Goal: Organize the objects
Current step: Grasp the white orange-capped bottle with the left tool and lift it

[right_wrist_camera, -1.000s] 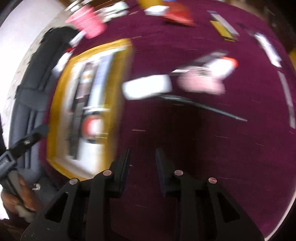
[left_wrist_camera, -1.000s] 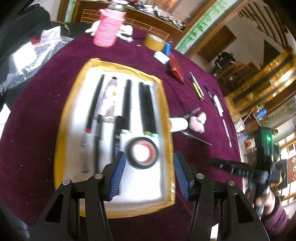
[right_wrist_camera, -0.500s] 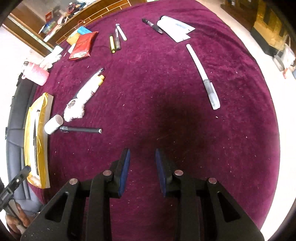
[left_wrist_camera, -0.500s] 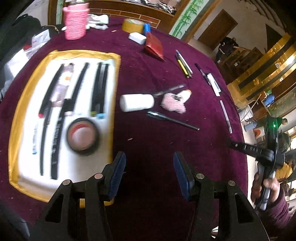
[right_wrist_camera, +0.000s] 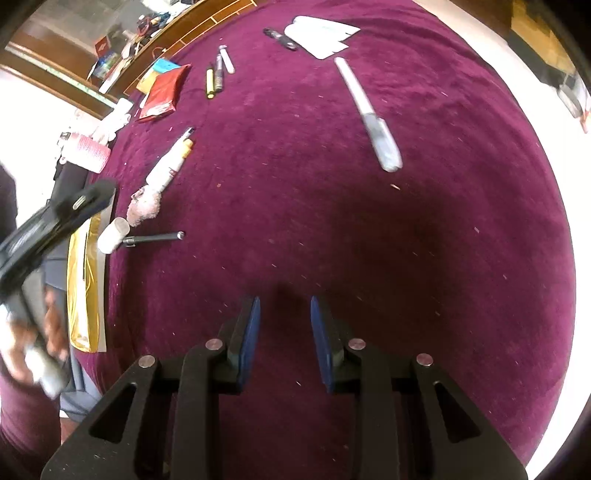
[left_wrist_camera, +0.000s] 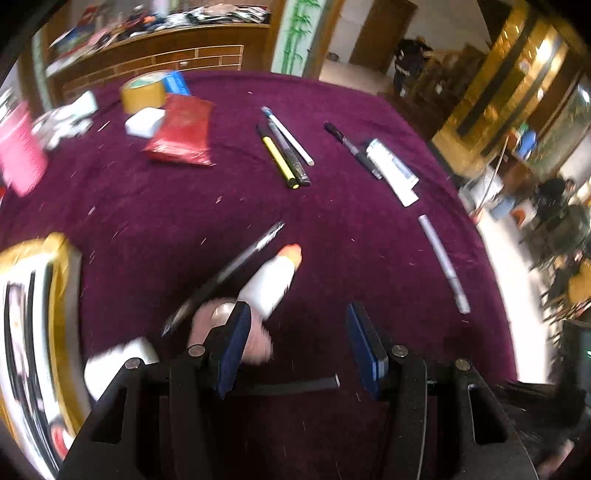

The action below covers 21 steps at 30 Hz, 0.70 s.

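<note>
1. A white bottle with an orange tip point(left_wrist_camera: 271, 282) lies on the purple tablecloth point(left_wrist_camera: 147, 206), just ahead of the left gripper point(left_wrist_camera: 295, 332); a pink fluffy puff point(left_wrist_camera: 225, 332) touches its base and is partly hidden behind the gripper's left finger.
2. A thin dark pen point(left_wrist_camera: 225, 271) lies alongside the bottle, and a white cylinder point(left_wrist_camera: 118, 363) rests near the gold-rimmed tray point(left_wrist_camera: 62, 295) at the left edge.
3. A black stick point(left_wrist_camera: 295, 386) lies across the gap between the left gripper's fingers, close under them.
4. The left gripper's blue-padded fingers stand wide apart with nothing held.
5. The right gripper point(right_wrist_camera: 284, 341) hovers over bare cloth, its jaws parted by a narrow gap and holding nothing.
6. Farther off lie a yellow pen point(left_wrist_camera: 279, 158) beside a dark one and a white one, a red packet point(left_wrist_camera: 183, 131), a roll of brown tape point(left_wrist_camera: 144, 90), and a pink container point(left_wrist_camera: 20, 155).
7. A long grey-white marker point(right_wrist_camera: 369, 114) lies well ahead of the right gripper, and a white card point(right_wrist_camera: 319, 35) rests at the far edge.
</note>
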Each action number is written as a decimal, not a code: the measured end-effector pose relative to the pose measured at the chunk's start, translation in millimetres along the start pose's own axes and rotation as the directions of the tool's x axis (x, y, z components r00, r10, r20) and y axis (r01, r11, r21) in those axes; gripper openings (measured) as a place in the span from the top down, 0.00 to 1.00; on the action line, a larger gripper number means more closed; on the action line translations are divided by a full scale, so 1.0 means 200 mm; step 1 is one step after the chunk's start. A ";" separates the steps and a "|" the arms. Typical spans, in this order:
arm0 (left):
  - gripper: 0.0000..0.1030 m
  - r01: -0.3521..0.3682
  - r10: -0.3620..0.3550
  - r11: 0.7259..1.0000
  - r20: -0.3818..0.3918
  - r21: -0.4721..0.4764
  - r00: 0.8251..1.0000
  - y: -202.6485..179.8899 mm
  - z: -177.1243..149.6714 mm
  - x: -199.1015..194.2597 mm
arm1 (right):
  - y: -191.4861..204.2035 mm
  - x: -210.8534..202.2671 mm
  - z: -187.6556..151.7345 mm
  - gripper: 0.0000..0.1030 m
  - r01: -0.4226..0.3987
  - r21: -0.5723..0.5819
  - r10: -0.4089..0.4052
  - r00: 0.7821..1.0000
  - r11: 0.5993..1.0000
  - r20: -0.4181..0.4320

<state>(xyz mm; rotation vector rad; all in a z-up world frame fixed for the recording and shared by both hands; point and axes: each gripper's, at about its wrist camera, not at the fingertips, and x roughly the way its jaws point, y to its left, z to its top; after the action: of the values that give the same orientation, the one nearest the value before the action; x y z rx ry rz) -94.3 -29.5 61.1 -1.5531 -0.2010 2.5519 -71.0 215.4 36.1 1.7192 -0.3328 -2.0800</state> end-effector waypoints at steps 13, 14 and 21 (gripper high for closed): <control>0.54 -0.112 0.129 0.981 -0.100 0.161 0.987 -0.08 0.07 0.32 | -0.13 -0.04 -0.05 0.72 -0.048 0.069 0.049 0.999 0.996 -0.007; 0.54 -0.110 0.127 0.982 -0.101 0.153 0.987 -0.08 0.07 0.32 | -0.13 -0.04 -0.05 0.72 -0.049 0.068 0.050 0.999 0.996 -0.008; 0.54 -0.080 0.085 0.995 -0.096 0.051 0.992 -0.03 0.13 0.34 | -0.11 -0.01 -0.05 0.72 -0.046 0.048 0.047 0.999 0.998 -0.021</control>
<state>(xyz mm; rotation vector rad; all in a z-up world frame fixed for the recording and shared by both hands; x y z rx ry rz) -147.0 -10.8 15.7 -1.6985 -0.0659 2.5131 -64.7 236.8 24.8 1.7439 -0.4151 -2.0337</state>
